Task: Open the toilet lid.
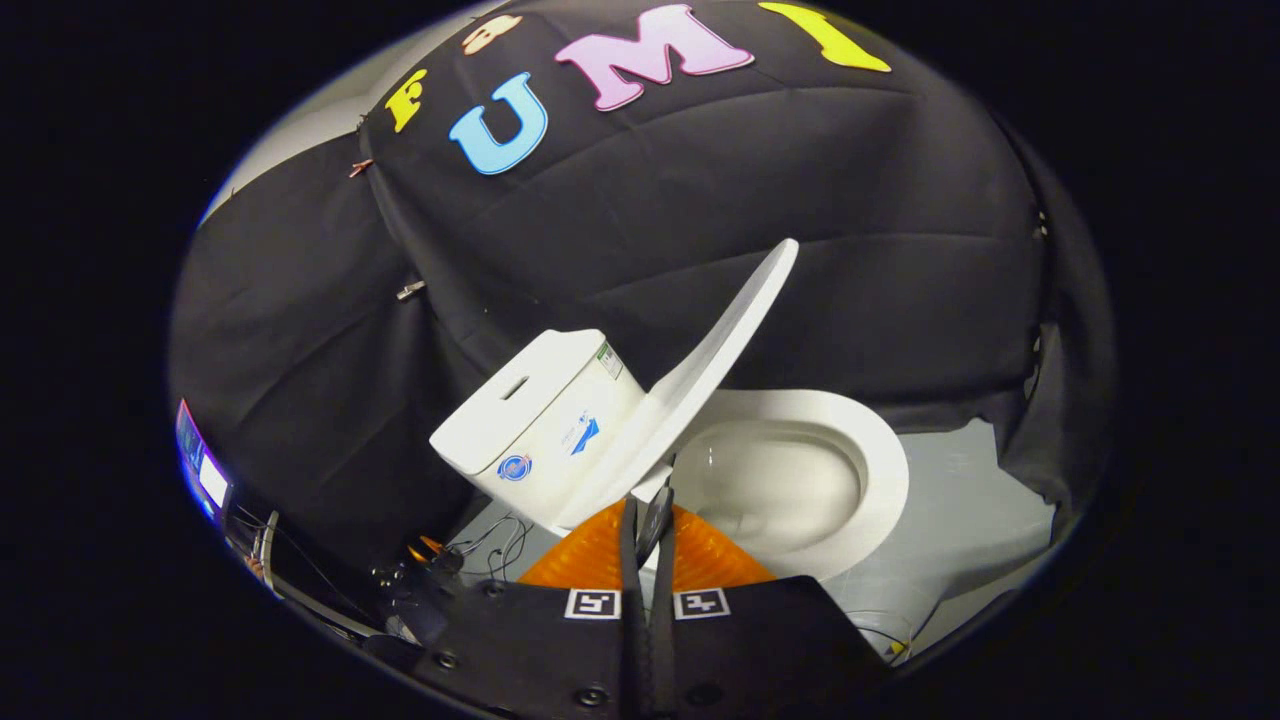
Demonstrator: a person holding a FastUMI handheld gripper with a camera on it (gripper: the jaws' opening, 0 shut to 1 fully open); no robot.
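The jaws (648,520) are closed together with nothing held between them, their tips just in front of the toilet. Just beyond them the white toilet lid (715,365) stands raised at a slant, leaning toward the tank (540,420). The seat (880,470) and open bowl (780,490) lie exposed beside it.

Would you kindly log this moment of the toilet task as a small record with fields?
lid: white plastic toilet lid, raised, leaning back toward the tank
tank: white ceramic tank, beside the lid
seat: white oval seat, down, uncovered
bowl: open to view, beyond the fingers
gripper: gripper, fingers close together, tips near the lid's base; whether they press anything cannot be told
floor: grey floor
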